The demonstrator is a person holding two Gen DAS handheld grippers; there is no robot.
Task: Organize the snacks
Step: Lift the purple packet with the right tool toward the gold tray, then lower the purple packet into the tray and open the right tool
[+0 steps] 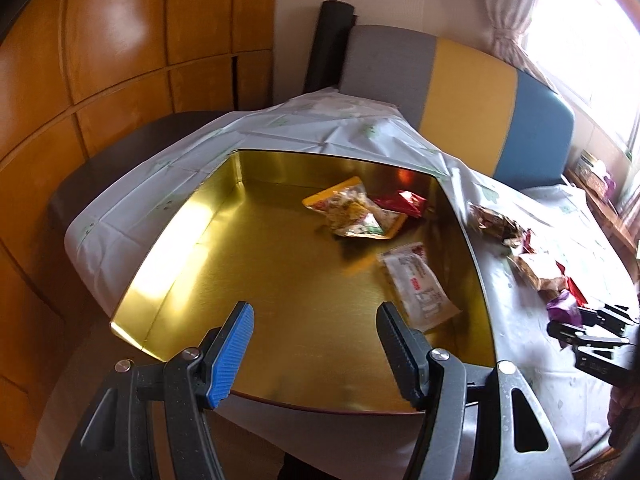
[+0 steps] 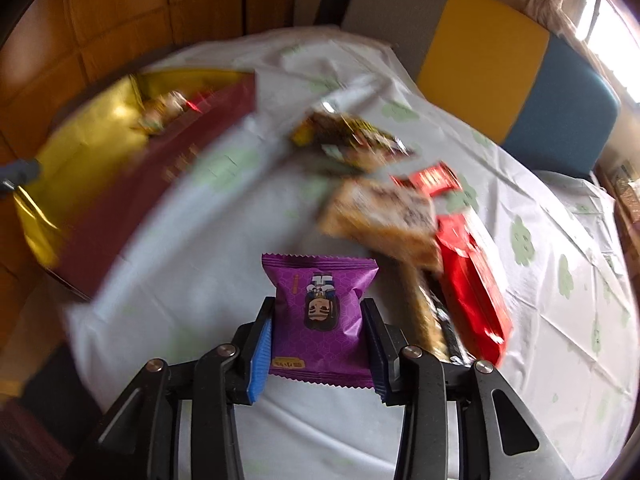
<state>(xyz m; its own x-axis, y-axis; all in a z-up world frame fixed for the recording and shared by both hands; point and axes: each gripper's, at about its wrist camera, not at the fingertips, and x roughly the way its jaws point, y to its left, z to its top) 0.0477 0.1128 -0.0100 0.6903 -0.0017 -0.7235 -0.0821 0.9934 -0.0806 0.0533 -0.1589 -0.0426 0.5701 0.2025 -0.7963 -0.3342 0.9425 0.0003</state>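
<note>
On the cloth-covered table (image 2: 280, 420), the right gripper (image 2: 318, 320) clamps the purple packet (image 2: 320, 312), the left gripper (image 1: 316, 344) hangs wide and empty over the gold tin (image 1: 280, 280); judged next: carrying the packet into the tin, then releasing.

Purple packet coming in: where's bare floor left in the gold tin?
Free: the tin's left half and near edge, bordered by its left wall and the white packet. Crowded: far right corner, with the yellow packet and red packet. The right gripper grips the purple packet.

Wood-panelled wall (image 1: 100, 60), bright curtained window (image 1: 580, 32)
</note>
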